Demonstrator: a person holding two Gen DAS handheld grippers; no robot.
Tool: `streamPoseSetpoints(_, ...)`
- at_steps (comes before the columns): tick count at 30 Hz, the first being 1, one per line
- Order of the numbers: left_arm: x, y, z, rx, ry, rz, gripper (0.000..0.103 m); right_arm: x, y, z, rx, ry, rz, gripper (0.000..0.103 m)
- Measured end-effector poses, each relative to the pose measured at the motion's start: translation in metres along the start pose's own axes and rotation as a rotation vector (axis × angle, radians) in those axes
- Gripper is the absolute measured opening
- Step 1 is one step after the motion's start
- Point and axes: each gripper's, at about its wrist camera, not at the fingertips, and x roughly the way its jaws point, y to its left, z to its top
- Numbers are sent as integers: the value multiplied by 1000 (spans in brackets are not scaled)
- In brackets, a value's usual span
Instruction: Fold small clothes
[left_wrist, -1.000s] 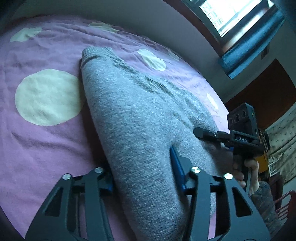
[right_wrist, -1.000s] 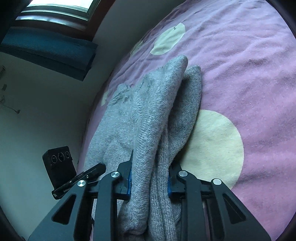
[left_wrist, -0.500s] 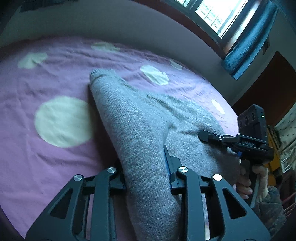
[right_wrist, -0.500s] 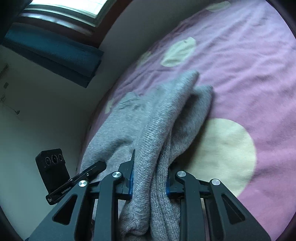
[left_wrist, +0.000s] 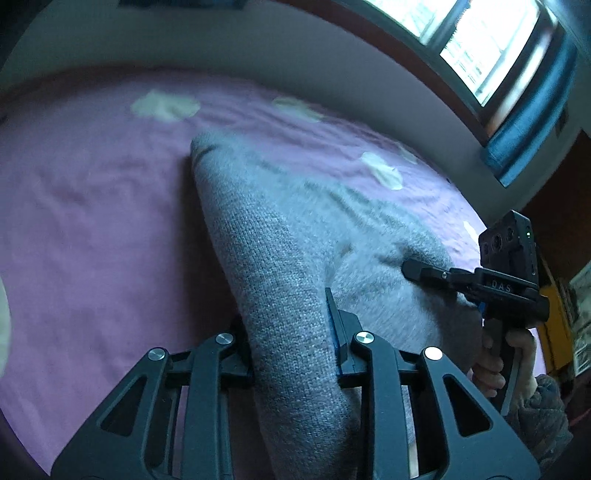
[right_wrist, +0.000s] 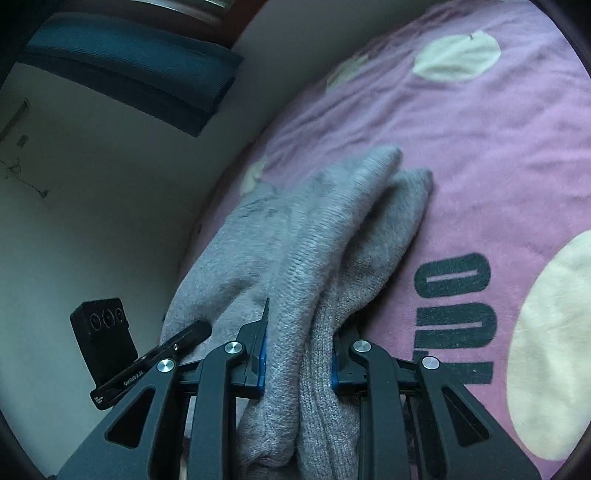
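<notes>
Lifting off the purple blanket (left_wrist: 92, 229), the grey knit sweater (left_wrist: 280, 280) rises higher, pinched by left gripper (left_wrist: 291, 332) and right gripper (right_wrist: 297, 354); fold under way.

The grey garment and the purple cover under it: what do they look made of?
Grey garment: likely a soft wool or acrylic knit, matte; rows of stitches show and it drapes thickly. Purple cover: probably fleece or plush, matte; fuzzy, gently rumpled nap with cream dots.

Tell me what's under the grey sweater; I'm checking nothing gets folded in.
Around the grey sweater only the pink dotted blanket shows. Whatever lies directly beneath is covered by the knit.
</notes>
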Motion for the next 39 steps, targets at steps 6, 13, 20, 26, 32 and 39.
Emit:
streamPoseSetpoints(6, 2, -1, -5, 3, -5, -18, 36, -8, -12, 1, 89, -1, 45, 35)
streamPoseSetpoints(13, -12, 13, -22, -80, 49, -133, 73, -29, 8, -19, 18, 3, 29, 72)
streamPoseSetpoints(20, -14, 10, -49, -48, 72, -201, 56, -36, 19, -49, -60, 22, -17, 74)
streamPoseSetpoints(26, -13, 3, -48, -46, 97, -201, 29, -31, 14, -58, -45, 61, -67, 29)
streamPoseSetpoints(32, -32, 0, -49, -85, 95, -246, 25, -51, 13, -64, 17, 68, 36, 24)
streamPoseSetpoints(39, -59, -9, -78, -75, 130, -279, 25, -69, 16, -96, 27, 126, 81, 24)
